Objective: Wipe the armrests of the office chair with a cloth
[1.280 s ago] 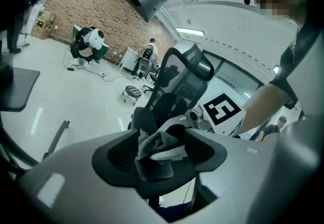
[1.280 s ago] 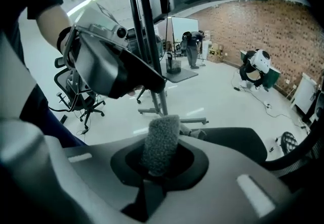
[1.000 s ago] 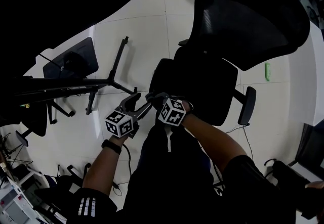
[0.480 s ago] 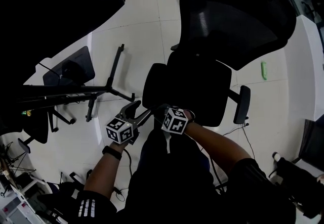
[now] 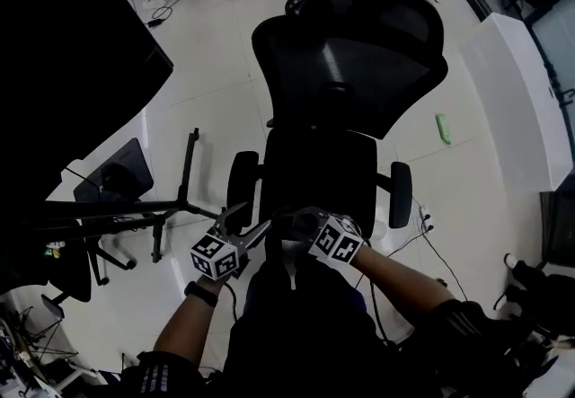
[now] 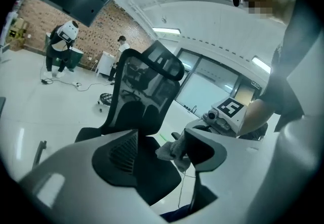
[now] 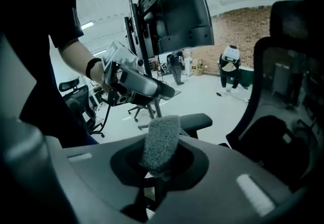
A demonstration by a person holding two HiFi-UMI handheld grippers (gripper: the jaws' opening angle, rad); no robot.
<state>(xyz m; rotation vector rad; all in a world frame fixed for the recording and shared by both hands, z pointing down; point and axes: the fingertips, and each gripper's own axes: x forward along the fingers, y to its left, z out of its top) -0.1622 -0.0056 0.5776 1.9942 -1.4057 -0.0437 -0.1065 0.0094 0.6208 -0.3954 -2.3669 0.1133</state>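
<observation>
**Cloth poised at the seat's front edge, nearer armrest just to its left**

At the far left a black stand (image 5: 184, 173) sprawls across the floor. Next comes the left gripper (image 5: 244, 225), its jaws wide apart with nothing between them. Its own view shows only the chair and the cloth beyond the gap.

Just ahead of it is the left-hand armrest (image 5: 241, 188), at the seat's left edge as the person sees it. It is a dark oval pad whose long axis runs front to back, away from the person.

The right gripper (image 5: 289, 224) hangs over the front edge of the seat (image 5: 319, 163), close beside the left one. Its jaws are clamped on a grey, fuzzy cloth (image 7: 161, 142) that stands up out of them. In the right gripper view the same pad lies just beyond the cloth, apart from it.

The office chair (image 5: 350, 46) faces the person, backrest on the far side. The right-hand armrest (image 5: 401, 194) sits at the seat's opposite edge, well apart from the cloth.

The left-hand pad looks the likelier first target. A stroke would probably run along its length, and the empty gripper is near enough to steady the chair.

The floor (image 5: 207, 55) is pale glossy tile, with cables (image 5: 409, 239) and a small green object (image 5: 442, 128) to the right. The room is open, with a brick wall (image 6: 101, 26) and people (image 6: 61, 51) far off.
</observation>
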